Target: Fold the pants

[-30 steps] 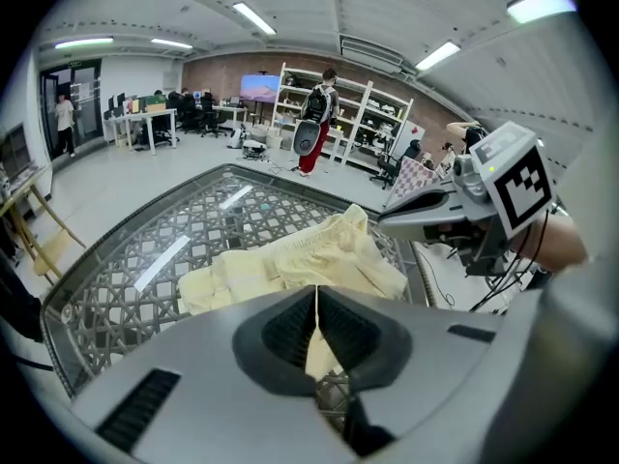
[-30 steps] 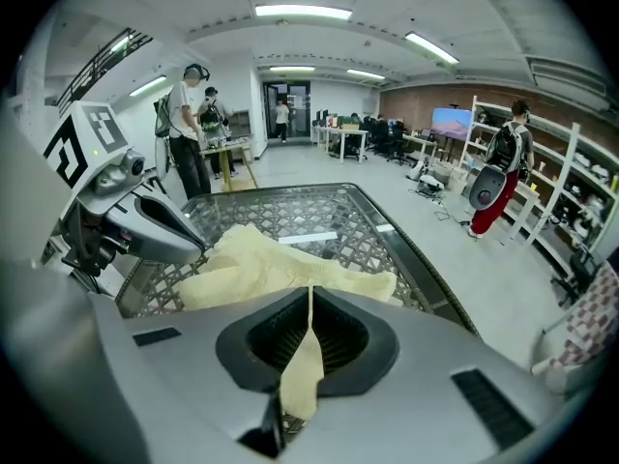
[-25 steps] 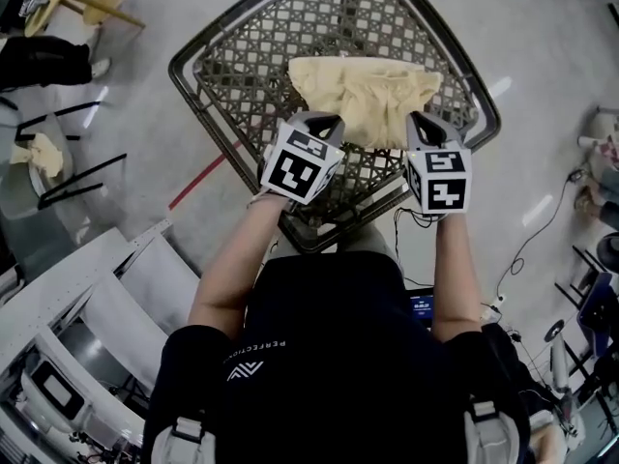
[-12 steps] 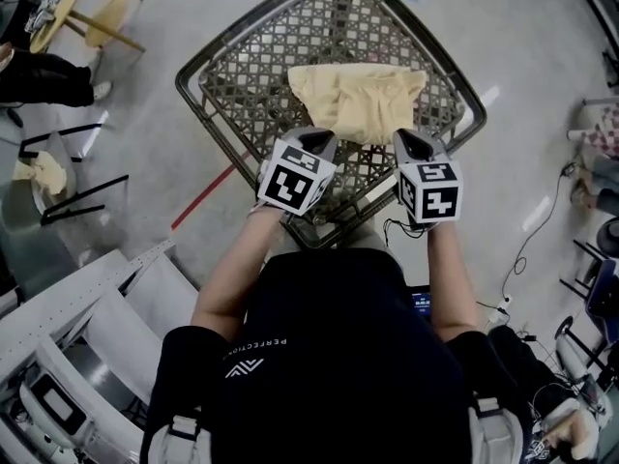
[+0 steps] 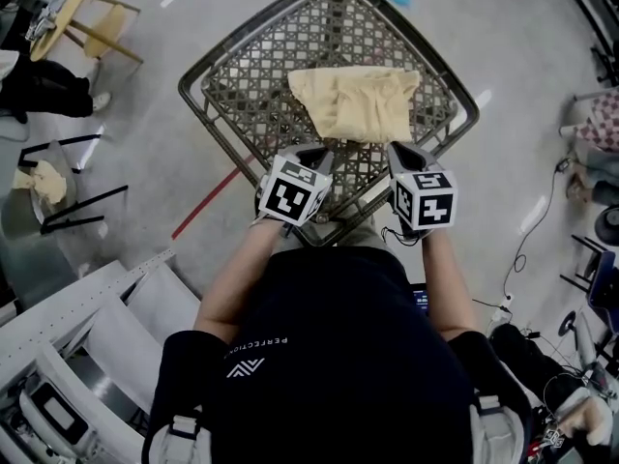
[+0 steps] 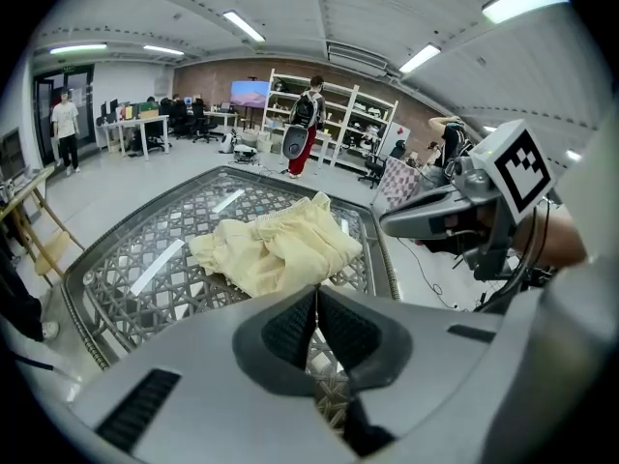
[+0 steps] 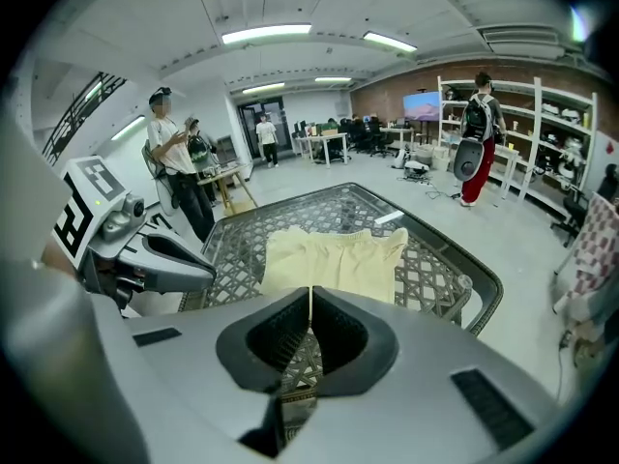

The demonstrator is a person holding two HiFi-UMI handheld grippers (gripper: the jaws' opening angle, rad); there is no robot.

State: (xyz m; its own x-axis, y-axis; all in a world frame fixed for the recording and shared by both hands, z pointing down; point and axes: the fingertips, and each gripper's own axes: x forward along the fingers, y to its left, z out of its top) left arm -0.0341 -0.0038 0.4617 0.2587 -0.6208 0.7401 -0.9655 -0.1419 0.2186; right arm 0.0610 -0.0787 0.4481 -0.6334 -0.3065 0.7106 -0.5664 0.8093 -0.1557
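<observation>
The pale yellow pants (image 5: 356, 102) lie folded in a compact bundle on the far half of a woven-lattice table (image 5: 224, 77). My left gripper (image 5: 314, 153) hovers over the table's near edge, short of the pants, with its jaws shut and nothing between them. My right gripper (image 5: 398, 151) is level with it on the right, also shut and empty. In the left gripper view the pants (image 6: 276, 249) lie beyond the closed left gripper (image 6: 316, 291). In the right gripper view the pants (image 7: 334, 257) lie just past the closed right gripper (image 7: 309, 294).
The table's raised rim (image 7: 479, 283) rings the lattice top. Wooden chairs (image 5: 92, 13) stand far left, a white machine (image 5: 87, 356) lower left, and a cable (image 5: 537, 230) runs across the floor on the right. People (image 7: 174, 158) stand around the room, and shelves (image 6: 334, 129) line the far wall.
Both grippers have drawn back from the near edge of the pants toward the person, staying shut. The pants stay on the table.
</observation>
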